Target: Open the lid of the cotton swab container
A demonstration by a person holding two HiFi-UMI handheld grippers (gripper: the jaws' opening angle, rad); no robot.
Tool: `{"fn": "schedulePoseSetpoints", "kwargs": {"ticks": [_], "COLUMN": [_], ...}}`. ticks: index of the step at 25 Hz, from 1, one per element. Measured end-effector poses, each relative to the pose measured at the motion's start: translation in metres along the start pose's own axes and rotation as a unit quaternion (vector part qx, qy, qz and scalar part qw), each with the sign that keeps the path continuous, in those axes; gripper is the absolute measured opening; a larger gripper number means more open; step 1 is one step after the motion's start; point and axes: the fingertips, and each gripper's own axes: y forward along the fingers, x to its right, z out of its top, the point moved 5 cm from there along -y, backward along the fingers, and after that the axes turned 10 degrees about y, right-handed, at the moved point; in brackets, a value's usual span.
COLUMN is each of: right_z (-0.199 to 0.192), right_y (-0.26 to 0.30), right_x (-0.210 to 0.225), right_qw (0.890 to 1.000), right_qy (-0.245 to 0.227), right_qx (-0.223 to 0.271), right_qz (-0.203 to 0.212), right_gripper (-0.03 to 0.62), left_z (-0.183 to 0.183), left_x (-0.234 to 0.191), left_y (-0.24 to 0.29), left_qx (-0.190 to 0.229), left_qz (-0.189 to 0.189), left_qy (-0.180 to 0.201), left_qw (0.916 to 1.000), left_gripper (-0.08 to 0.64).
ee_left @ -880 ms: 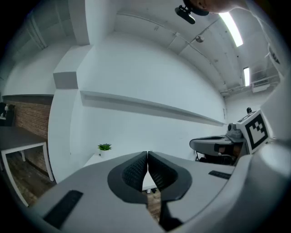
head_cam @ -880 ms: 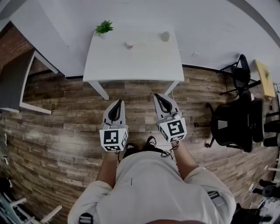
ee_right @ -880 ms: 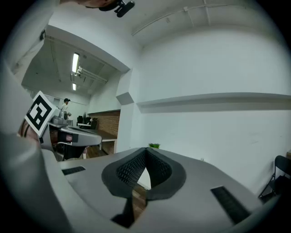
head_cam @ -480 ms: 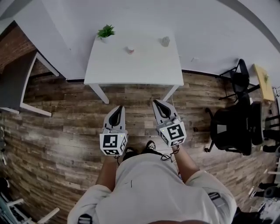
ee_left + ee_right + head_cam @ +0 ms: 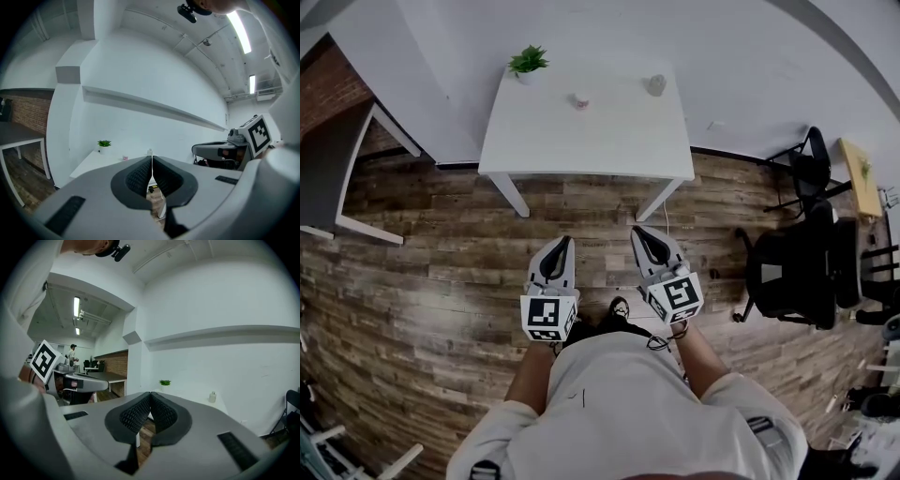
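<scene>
A white table point(image 5: 591, 141) stands ahead against the wall, well beyond both grippers. Near its back edge sits a small white-and-pink container point(image 5: 579, 100), also visible as the small container point(image 5: 125, 158) in the left gripper view. To its right stands a small pale bottle point(image 5: 656, 84), seen again as the bottle point(image 5: 213, 396). Which of them holds the swabs I cannot tell. My left gripper point(image 5: 563, 241) and right gripper point(image 5: 637, 231) hang side by side over the wooden floor, both shut and empty. The left gripper point(image 5: 152, 159) and right gripper point(image 5: 150, 394) show pads pressed together.
A potted plant point(image 5: 526, 62) stands on the table's back left corner. Black office chairs point(image 5: 797, 272) are at the right, a dark desk point(image 5: 328, 169) at the left. Wooden floor point(image 5: 441, 281) lies between me and the table. A person point(image 5: 72, 352) stands far off.
Both grippers sit slightly lower in the head view than a second ago, still side by side and shut. The table holds nearly the same place.
</scene>
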Motion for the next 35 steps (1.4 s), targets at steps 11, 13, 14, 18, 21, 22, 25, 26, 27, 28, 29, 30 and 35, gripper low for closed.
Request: {"fn": "schedulePoseSetpoints", "kwargs": {"ticks": [11,13,14,18,21,22,25,26,27,28,29,30,35], "right_z": [-0.024,-0.023,-0.023,-0.023,-0.022,-0.022,-0.014,-0.009,-0.004,0.001,0.006,0.01,0.018], "right_y": [0.006,0.009,0.01,0.023,0.045,0.054,0.081,0.089,0.097,0.104,0.111,0.118,0.142], "right_x": [-0.031,-0.03,-0.027,-0.01,0.005,0.01,0.034,0.046,0.057,0.068,0.079,0.089,0.136], "right_qw": [1.0,1.0,1.0,1.0,1.0,1.0,0.999,0.999,0.999,0.999,0.999,0.999,0.999], "right_qy": [0.007,0.008,0.008,0.004,0.0,-0.002,-0.007,-0.008,-0.007,-0.005,-0.004,-0.002,0.011], "right_qx": [-0.014,-0.015,-0.016,-0.02,-0.025,-0.027,-0.032,-0.033,-0.032,-0.03,-0.028,-0.026,-0.019], "right_qz": [-0.01,-0.019,-0.02,-0.014,0.003,0.008,0.022,0.026,0.029,0.031,0.033,0.035,0.044], "right_gripper": [-0.002,-0.002,-0.002,-0.002,0.0,0.008,0.05,0.064,0.072,0.072,0.072,0.074,0.074], "left_z": [-0.029,-0.031,-0.031,-0.033,-0.035,-0.036,-0.034,-0.03,-0.026,-0.021,-0.017,-0.014,-0.008], "left_x": [-0.008,-0.013,-0.015,-0.02,-0.024,-0.027,-0.039,-0.043,-0.046,-0.049,-0.053,-0.056,-0.057], "left_y": [-0.021,-0.018,-0.016,0.003,0.029,0.038,0.071,0.084,0.095,0.106,0.117,0.127,0.178], "left_qx": [-0.022,-0.025,-0.024,-0.033,-0.046,-0.049,-0.057,-0.059,-0.06,-0.061,-0.064,-0.069,-0.092], "left_qz": [-0.043,-0.04,-0.038,-0.036,-0.045,-0.045,-0.03,-0.024,-0.019,-0.014,-0.011,-0.007,0.007], "left_qy": [-0.025,-0.026,-0.024,-0.021,-0.024,-0.026,-0.037,-0.038,-0.036,-0.032,-0.028,-0.024,-0.025], "left_qw": [0.9985,0.9986,0.9987,0.9986,0.9976,0.9974,0.9972,0.9973,0.9974,0.9975,0.9975,0.9973,0.9954], "left_gripper": [0.021,0.021,0.021,0.023,0.023,0.025,0.025,0.025,0.026,0.028,0.034,0.043,0.087]}}
